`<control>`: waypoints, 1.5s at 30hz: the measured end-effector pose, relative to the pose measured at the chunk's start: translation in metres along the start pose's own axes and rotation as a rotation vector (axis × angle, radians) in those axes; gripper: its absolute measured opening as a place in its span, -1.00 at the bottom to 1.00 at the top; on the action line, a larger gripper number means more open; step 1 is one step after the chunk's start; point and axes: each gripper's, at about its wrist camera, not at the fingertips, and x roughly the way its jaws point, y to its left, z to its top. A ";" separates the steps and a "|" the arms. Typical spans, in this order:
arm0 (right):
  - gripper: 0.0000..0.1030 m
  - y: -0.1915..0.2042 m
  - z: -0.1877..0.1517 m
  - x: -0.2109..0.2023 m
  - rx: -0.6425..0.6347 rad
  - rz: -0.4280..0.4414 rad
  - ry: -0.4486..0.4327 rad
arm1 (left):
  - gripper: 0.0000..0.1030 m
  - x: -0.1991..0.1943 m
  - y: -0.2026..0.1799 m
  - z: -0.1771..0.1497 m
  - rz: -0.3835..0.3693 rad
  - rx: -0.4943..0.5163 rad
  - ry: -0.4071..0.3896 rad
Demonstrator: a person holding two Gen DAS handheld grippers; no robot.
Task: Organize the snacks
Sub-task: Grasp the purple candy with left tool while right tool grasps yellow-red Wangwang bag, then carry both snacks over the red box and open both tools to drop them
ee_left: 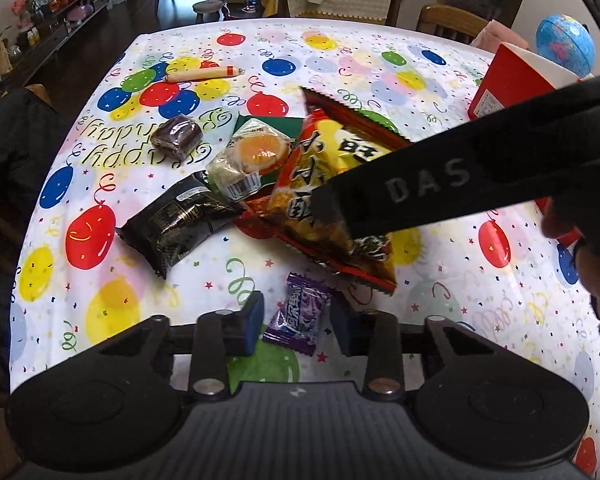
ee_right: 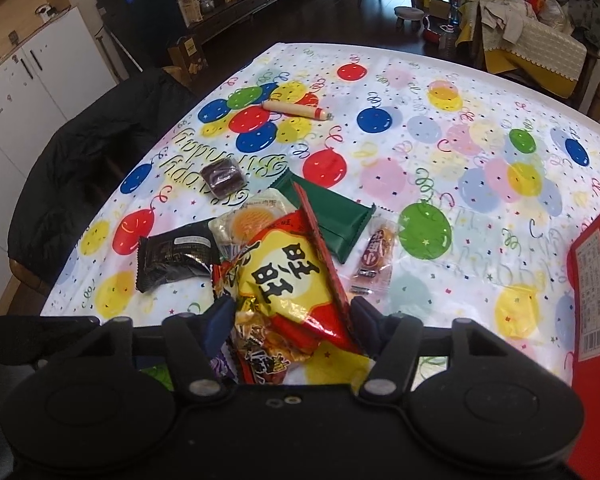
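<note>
Table with white plastic balloon-print birthday cloth (ee_left: 440,280), snacks piled mid-table. Left gripper (ee_left: 296,320) low over the near edge, blue-padded fingers (ee_left: 252,320) narrowed around a small purple foil candy wrapper (ee_left: 298,322); the candy sits between the pads, but cannot tell whether they press it. Right gripper (ee_right: 288,320), seen from the left wrist view as a black bar reaching in from the right, has its fingers (ee_right: 220,320) on either side of a big red-and-yellow crinkly snack bag (ee_right: 292,276), touching both bag edges. Beside the bag: black foil packet (ee_left: 176,220), clear-wrapped orange round cake (ee_left: 256,152), dark green flat packet (ee_right: 336,216), brown wrapped cake (ee_left: 176,136), thin sausage stick (ee_left: 204,74) far back. Red cardboard box (ee_right: 596,300) stands at the right edge.
</note>
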 end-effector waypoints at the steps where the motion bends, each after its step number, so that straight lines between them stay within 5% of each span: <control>1: 0.18 -0.001 -0.001 -0.002 0.007 -0.007 -0.004 | -0.38 0.000 0.000 0.000 -0.001 0.000 -0.001; 8: 0.12 -0.012 -0.010 -0.022 0.051 -0.020 -0.035 | -0.63 -0.001 -0.001 0.000 -0.033 -0.010 0.007; 25: 0.11 -0.051 -0.040 -0.106 0.149 -0.043 -0.144 | -0.64 -0.047 -0.016 0.008 -0.041 -0.060 -0.036; 45: 0.11 -0.140 -0.071 -0.209 0.218 -0.123 -0.298 | -0.64 -0.095 -0.132 0.058 -0.076 0.051 -0.145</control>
